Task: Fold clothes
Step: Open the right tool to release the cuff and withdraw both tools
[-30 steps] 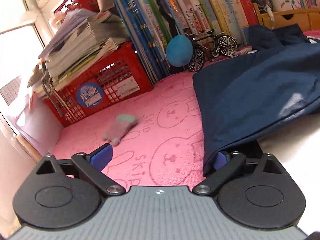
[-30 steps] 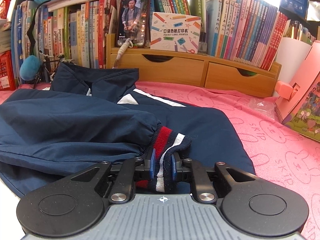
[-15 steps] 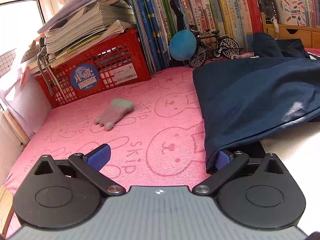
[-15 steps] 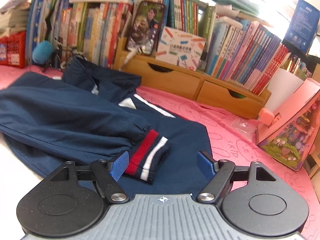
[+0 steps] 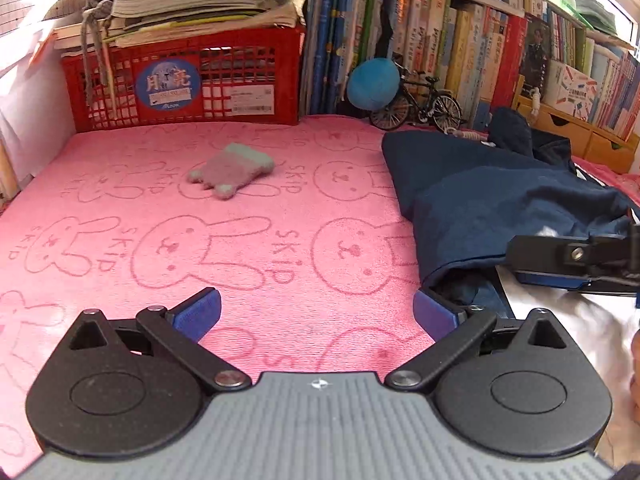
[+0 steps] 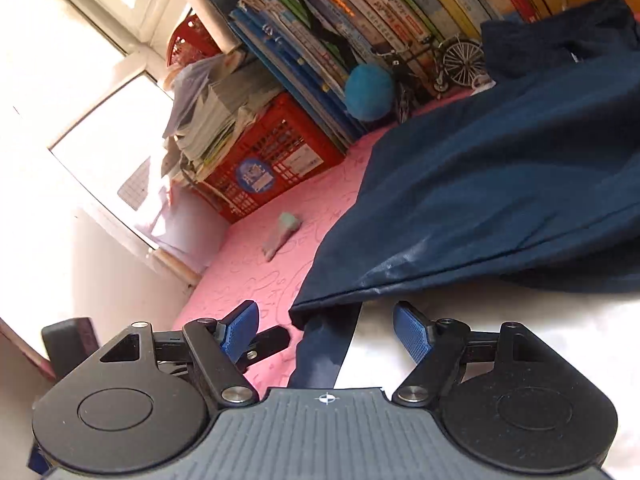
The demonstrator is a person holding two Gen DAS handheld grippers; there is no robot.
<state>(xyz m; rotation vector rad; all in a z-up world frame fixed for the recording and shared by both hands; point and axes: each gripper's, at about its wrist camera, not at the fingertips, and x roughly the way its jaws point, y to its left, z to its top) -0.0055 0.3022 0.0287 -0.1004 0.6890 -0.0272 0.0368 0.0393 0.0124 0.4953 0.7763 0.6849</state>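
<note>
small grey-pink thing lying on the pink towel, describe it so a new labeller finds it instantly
Start at the red crate stacked with papers at the far edge of the pink bunny-print towel. Just in front of it, alone on open towel, lies a small fuzzy mitten-like item, left of the navy jacket. It is the only grey-pink, pale-green-tipped piece there, far smaller than the jacket.

Left gripper (image 5: 316, 312) points downward, jaws spread wide, nothing pressed between its pads. Right gripper (image 6: 326, 330), rolled sideways, has just been opening; its jaws stand apart, gripping nothing
</note>
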